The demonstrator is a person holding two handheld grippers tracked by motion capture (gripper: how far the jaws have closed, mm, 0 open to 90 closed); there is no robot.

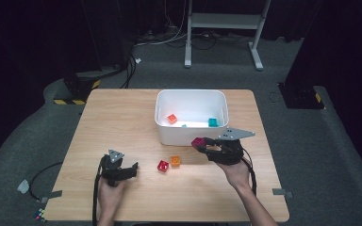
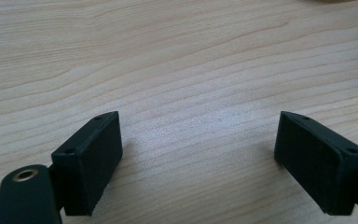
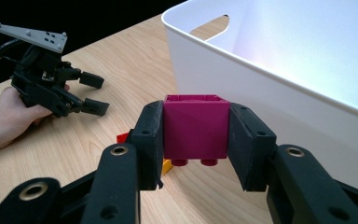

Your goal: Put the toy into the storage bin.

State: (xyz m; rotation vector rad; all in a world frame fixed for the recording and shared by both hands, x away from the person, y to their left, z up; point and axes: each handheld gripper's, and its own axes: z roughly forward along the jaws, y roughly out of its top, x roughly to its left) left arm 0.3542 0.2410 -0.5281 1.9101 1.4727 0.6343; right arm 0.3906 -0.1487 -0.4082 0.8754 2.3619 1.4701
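Observation:
My right gripper [image 1: 202,145] is shut on a magenta brick [image 1: 198,142], held off the table just in front of the white bin [image 1: 192,136]. In the right gripper view the magenta brick [image 3: 196,126] sits squarely between the two pads [image 3: 148,140], studs pointing down, beside the bin's near wall [image 3: 261,93]. My left gripper [image 1: 133,168] rests low near the table's front left, jaws spread wide. In the left gripper view its pads [image 2: 91,156] stand far apart with bare wood between them.
A red brick [image 1: 163,165] and an orange brick [image 1: 175,161] lie on the table between the grippers. Inside the bin are an orange brick [image 1: 172,118] and a teal brick [image 1: 212,122]. The left gripper [image 3: 91,93] shows beyond the held brick in the right gripper view.

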